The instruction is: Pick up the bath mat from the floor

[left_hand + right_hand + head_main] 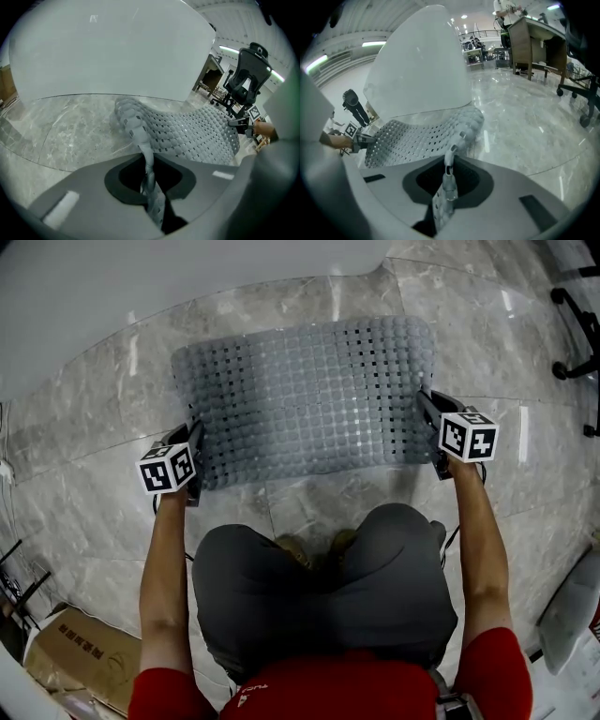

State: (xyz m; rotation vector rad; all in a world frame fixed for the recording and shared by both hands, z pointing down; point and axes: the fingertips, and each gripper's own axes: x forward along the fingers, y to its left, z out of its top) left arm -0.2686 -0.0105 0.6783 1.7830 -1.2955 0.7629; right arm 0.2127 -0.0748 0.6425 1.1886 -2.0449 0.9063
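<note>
A grey studded bath mat (309, 395) with rows of holes lies spread over the marble floor in front of a white tub. My left gripper (194, 465) is shut on the mat's near left edge, which runs up between the jaws in the left gripper view as a pinched fold of the bath mat (147, 171). My right gripper (431, 432) is shut on the near right edge, and that edge of the bath mat (446, 187) stands pinched between its jaws. The near side of the mat is lifted; the far side sags toward the floor.
A white tub (141, 277) rises just behind the mat. An office chair base (577, 343) stands at the far right, a cardboard box (80, 652) at the near left. The person's knees (319, 587) are below the mat's near edge.
</note>
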